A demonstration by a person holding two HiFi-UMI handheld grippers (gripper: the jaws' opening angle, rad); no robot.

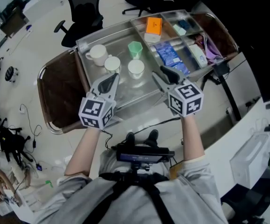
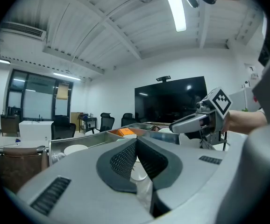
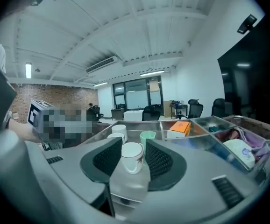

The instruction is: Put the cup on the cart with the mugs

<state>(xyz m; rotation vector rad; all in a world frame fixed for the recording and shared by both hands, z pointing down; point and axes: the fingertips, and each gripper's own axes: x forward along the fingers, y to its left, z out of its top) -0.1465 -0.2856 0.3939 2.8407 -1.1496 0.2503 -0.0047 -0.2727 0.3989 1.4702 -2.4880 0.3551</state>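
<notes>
On the steel cart tray [image 1: 116, 41] the white printed ceramic cup [image 1: 136, 68] is standing beside the white mugs [image 1: 97, 54], just ahead of the narrowly open, empty right gripper [image 1: 160, 73], which should be backing away straight, the left gripper [image 2: 136, 143] hanging closed.
</notes>
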